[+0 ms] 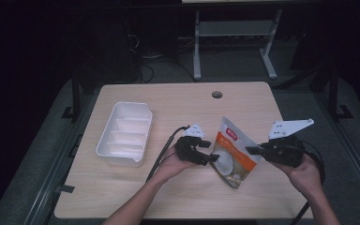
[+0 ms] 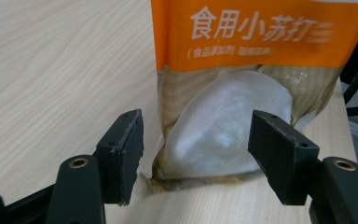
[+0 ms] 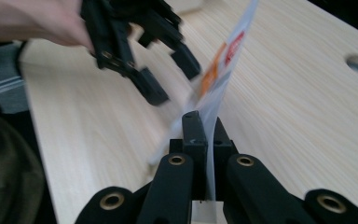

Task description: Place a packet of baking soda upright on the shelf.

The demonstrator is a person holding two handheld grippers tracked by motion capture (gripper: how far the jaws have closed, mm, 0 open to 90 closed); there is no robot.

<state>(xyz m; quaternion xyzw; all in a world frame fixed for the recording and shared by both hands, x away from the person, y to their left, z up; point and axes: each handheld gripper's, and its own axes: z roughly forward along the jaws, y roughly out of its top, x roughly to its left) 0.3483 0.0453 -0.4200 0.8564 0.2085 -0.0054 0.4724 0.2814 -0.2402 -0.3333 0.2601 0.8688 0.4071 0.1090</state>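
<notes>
The pale wooden surface point(image 1: 122, 197) carries a white divided tray point(image 1: 125, 133) at its left, well apart from the work. Nearer the person, between the two hands, an orange-and-white pouch point(image 1: 232, 152) of powder stands tilted with its bottom edge on the wood. It looks like a soft film bag, light to middling in weight, with a loose filling that bulges low and leaves the upper part flat and floppy; the glossy film is probably slippery, and a pinch on the bulge would likely just shift the powder. The flat sealed margin is the surer place to hold. The right tool point(image 3: 204, 140) is clamped tight on that thin side edge. The left tool point(image 2: 196, 154) stands wide, its jaws either side of the bulging lower part without pressing it.
</notes>
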